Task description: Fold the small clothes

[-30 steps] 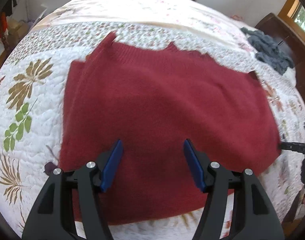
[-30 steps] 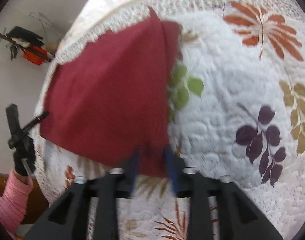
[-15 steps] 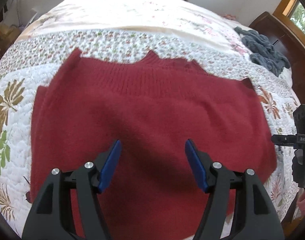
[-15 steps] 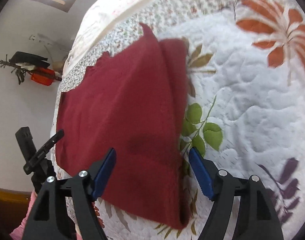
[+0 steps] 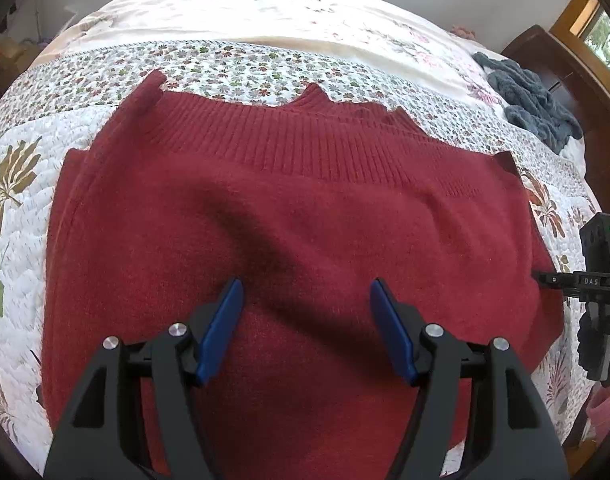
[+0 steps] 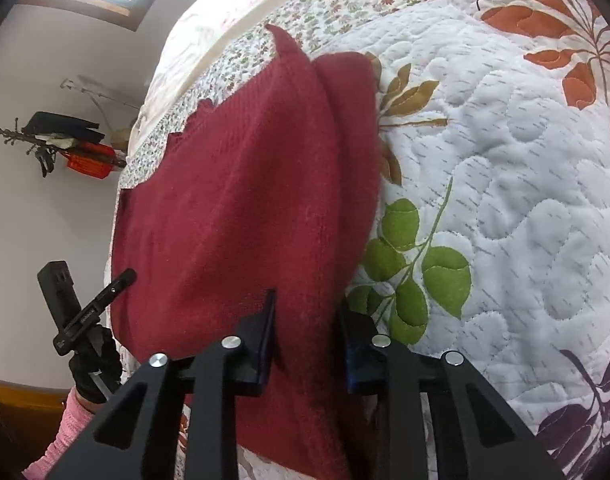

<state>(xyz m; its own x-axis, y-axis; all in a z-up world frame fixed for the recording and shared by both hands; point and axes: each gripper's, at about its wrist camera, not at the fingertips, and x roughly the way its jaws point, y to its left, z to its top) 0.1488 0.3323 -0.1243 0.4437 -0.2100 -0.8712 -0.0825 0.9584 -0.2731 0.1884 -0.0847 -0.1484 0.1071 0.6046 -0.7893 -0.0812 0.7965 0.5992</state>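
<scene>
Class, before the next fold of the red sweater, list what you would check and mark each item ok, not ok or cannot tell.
1. Red sweater lies on the quilt: ok.
2. Left gripper free, jaws apart over the sweater: ok.
3. Right gripper jaws either side of the sweater's side edge: ok; firmly clamped: cannot tell.
4. Sweater smooth: not ok, a crease crosses the middle.
5. Grey garment apart from the sweater: ok.

Black tongs (image 5: 307,320) with blue pads (image 5: 221,330) and silver screws; black glove (image 6: 95,364), pink knit sleeve (image 6: 65,440).
</scene>
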